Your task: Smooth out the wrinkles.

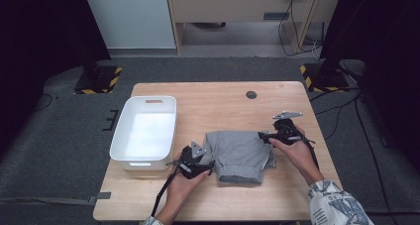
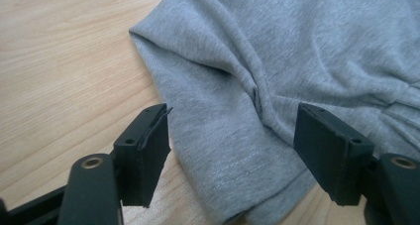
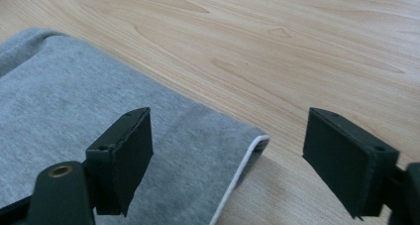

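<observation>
The wooden surface has lots of bare room beyond both tools, but the white bin sits close beside the left tool, so a wide swing that way could bump it. The grey cloth lies folded between the two tools. Both are released, jaws wide apart, holding nothing. The left tool has a stitched hem between its jaws. The right tool is over a corner with a white edge. A bite on just the top layer could pull the fold apart.
</observation>
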Tool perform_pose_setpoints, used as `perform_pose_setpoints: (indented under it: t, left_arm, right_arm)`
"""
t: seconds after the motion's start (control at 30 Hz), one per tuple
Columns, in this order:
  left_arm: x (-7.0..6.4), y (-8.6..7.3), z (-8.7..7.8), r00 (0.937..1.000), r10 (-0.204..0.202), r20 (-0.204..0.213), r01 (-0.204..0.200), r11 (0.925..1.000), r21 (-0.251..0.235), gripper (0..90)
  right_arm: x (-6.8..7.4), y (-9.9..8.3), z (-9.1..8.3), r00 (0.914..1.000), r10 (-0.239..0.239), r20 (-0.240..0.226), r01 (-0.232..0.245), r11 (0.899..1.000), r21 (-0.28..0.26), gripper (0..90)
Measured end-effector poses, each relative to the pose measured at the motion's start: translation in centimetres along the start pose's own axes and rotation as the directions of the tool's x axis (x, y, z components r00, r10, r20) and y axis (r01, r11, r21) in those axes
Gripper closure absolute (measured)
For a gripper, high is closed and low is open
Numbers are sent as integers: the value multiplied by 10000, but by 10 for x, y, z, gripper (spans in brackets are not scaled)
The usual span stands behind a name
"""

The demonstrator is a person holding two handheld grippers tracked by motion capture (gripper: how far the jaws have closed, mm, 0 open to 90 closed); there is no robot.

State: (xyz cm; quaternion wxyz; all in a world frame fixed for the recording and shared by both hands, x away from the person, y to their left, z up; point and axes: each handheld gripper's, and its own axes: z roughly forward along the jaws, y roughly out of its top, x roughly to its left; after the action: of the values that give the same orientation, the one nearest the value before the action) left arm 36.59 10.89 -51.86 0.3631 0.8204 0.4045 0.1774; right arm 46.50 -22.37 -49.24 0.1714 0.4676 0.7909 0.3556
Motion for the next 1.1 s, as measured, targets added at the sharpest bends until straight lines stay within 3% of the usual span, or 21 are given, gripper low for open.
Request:
perform_pose_setpoints:
  t: [0.87, 1.1]
  left_arm:
    - [2, -4, 1, 10000, -7, 65, 5, 9997, 254, 272]
    - [-1, 1, -7, 9999, 73, 96, -73, 10000, 4, 279]
  right_arm:
    - [9, 2, 8, 9998, -168, -80, 170, 9994, 302, 199]
    - [10, 5, 6, 9997, -208, -96, 210, 9995, 234, 207]
